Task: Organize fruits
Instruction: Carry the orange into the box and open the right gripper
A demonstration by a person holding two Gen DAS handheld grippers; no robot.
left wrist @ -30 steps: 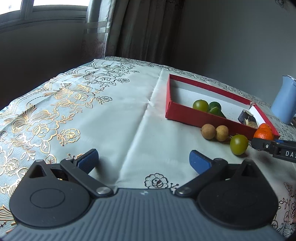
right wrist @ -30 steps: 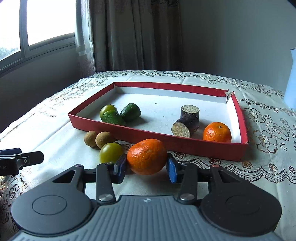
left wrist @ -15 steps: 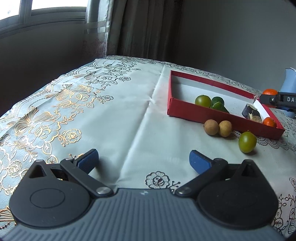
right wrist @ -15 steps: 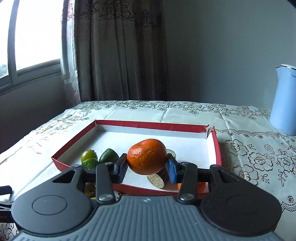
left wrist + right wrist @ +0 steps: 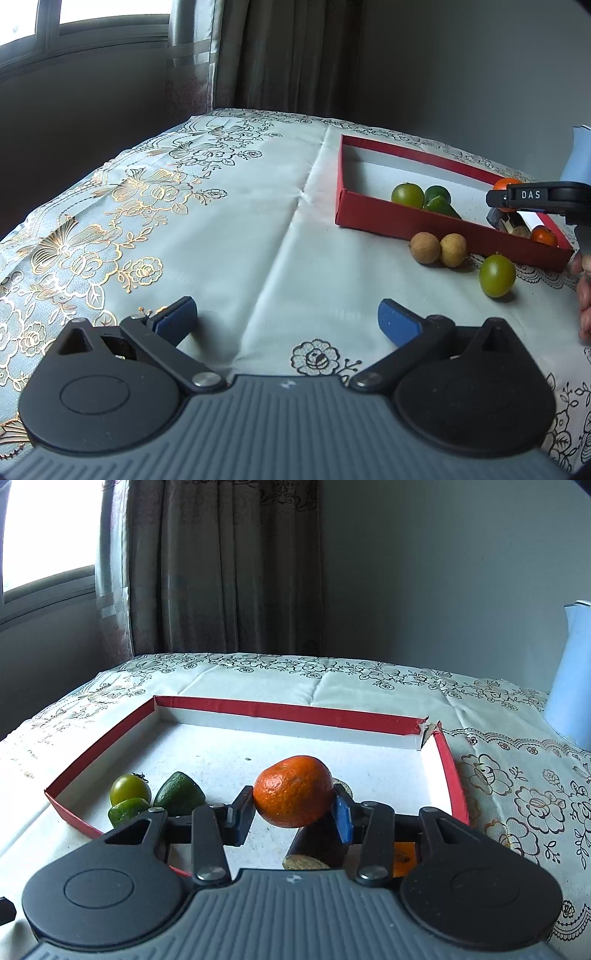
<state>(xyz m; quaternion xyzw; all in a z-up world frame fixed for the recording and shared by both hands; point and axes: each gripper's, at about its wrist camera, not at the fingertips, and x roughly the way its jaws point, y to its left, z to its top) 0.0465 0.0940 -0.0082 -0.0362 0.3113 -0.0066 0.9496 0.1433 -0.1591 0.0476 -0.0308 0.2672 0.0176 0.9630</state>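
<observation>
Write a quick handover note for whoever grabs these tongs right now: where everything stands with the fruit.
Right tongs: shut on an orange, held above the red tray.
Left tongs: open, empty, low over the tablecloth.
In the tray: three green fruits, two dark stem pieces, another orange.
Outside, beside the tray's near wall: two brown round fruits and one green fruit.
Done: most fruit is in the tray.
Left: set the held orange down, probably in the tray, then likely bring in the three outside.
</observation>
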